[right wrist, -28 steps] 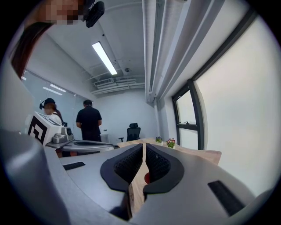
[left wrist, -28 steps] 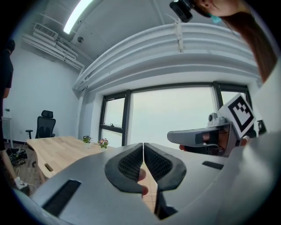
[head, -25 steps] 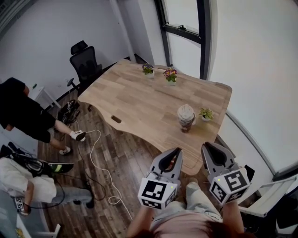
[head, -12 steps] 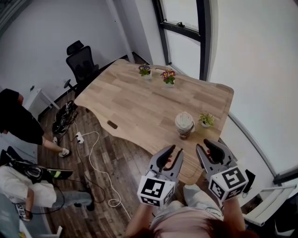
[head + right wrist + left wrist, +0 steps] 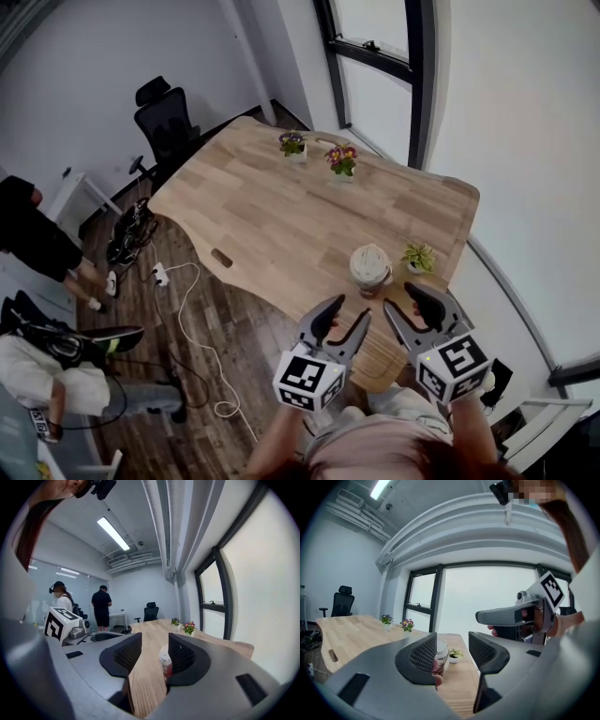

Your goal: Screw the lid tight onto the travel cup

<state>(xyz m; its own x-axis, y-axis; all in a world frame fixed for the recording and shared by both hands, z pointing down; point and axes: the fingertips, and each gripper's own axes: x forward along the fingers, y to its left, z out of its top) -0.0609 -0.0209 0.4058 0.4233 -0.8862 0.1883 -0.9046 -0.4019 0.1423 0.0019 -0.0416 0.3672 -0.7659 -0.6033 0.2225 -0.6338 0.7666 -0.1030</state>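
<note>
**Item:** travel cup [image 5: 371, 271], patterned body, with a pale lid [image 5: 370, 257] seated on top.
**Location:** upright on the wooden counter [image 5: 272, 206], close to its near right edge. A small potted plant [image 5: 418, 255] stands just beside it on the right. Two flower pots [image 5: 341, 157] stand well apart from it at the far edge.

**Left hand-held gripper** [image 5: 347, 310]: jaws spread, having just been opening, with nothing between them. It is short of the cup, on its near left.
**Right hand-held gripper** [image 5: 401, 299]: jaws likewise spread and just been opening, with nothing between them. It is near the cup, on its near right. Neither touches cup or lid.

**Progress, as judged:**
- Done: the lid rests on the cup, though no view shows whether the thread has caught.
- Left: gripping the body, gripping the lid, and the whole tightening turn.

**Views:**
- The head view alone shows both tools together, the gap left to the cup, the office chair [image 5: 165, 122] and the floor.
- The left gripper view alone shows the cup half hidden behind its left jaw, and the other tool side-on with a hand on it.
- The right gripper view alone shows the cup at its right jaw, lying beyond the tips.
</note>
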